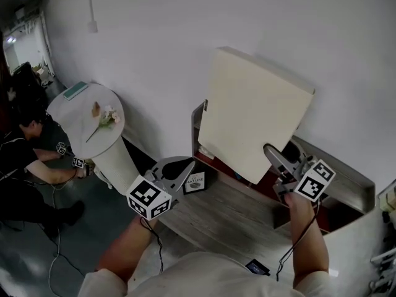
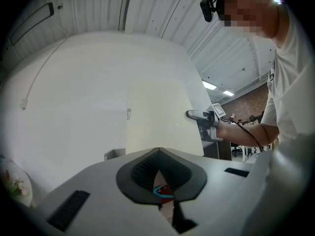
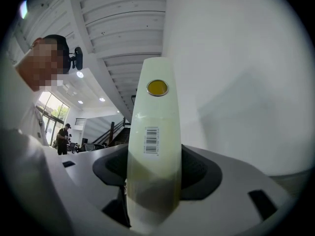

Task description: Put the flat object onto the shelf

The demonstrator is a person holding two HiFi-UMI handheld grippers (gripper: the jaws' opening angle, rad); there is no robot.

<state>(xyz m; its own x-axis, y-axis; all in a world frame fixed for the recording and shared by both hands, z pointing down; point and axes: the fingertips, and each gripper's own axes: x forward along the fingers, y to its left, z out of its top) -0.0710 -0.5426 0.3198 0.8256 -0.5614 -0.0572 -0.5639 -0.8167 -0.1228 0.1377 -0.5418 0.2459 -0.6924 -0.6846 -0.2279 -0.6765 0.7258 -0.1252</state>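
Wall [image 1: 185,30] first: plain white, fills the whole upper half of the head view. Below it is the shelf [image 1: 235,209], a grey wood unit with a dark red inside, running from centre out toward 4 o'clock.

Next biggest is the flat object [image 1: 247,110], a cream slab up in the air at about 1 o'clock. It's tilted, in front of the wall, and its lower edge hangs over the shelf's back left part. Can't tell if it touches the wall.

Round white table [image 1: 74,113] sits at 9 o'clock, well apart from the shelf. A person [image 1: 25,159] crouches on the floor just past it.

The right gripper [image 1: 271,152] is at 4 o'clock, jaws clamped on the slab's lower right edge. In the right gripper view the slab [image 3: 155,122] stands edge-on between the 2 pads. The left gripper [image 1: 185,169] is at 7 o'clock over the shelf's left end, and in its own view the jaws [image 2: 158,156] are pressed together with nothing in them.

Small stuff: a teal book [image 1: 76,90] and a flower [image 1: 106,117] on the table, a little framed sign [image 1: 194,182] by the left gripper, plus a barcode [image 3: 151,140] and a yellow dot [image 3: 157,87] on the slab's edge
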